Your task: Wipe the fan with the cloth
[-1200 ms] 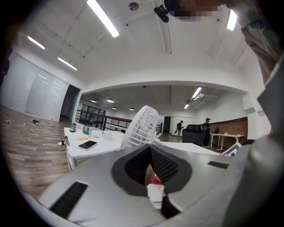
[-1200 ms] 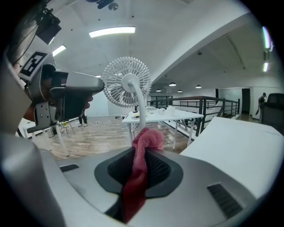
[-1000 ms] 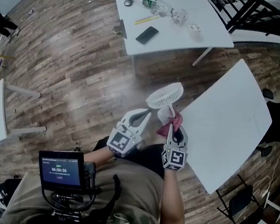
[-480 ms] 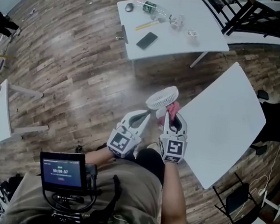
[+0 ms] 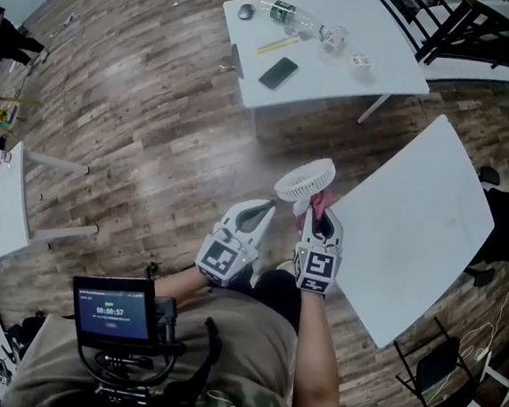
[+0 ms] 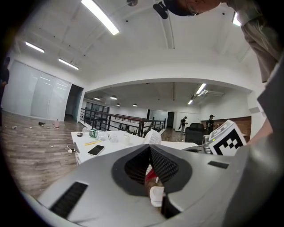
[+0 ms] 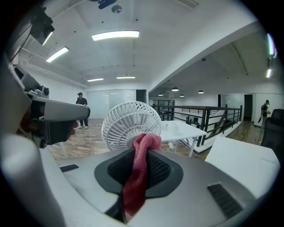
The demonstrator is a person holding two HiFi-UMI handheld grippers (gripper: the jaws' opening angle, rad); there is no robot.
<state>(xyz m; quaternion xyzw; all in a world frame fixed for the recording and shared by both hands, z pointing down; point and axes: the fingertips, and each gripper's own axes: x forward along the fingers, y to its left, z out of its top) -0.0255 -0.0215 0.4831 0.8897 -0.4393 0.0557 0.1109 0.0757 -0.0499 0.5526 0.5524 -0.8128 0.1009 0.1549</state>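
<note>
1 fan (image 5: 304, 180) in left gripper (image 5: 269, 208), cloth (image 7: 136, 181) in right gripper (image 5: 321, 216), touching

The screen (image 5: 111, 311) at the person's chest reads 00:00:57.

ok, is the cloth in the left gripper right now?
No, the right gripper view shows the red cloth pinched between the right gripper's jaws, just in front of the fan.

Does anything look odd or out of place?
The small white cage fan isn't set down: the left gripper holds it tilted in mid-air over the wooden floor, the right gripper's pink-red cloth beside it.
</note>
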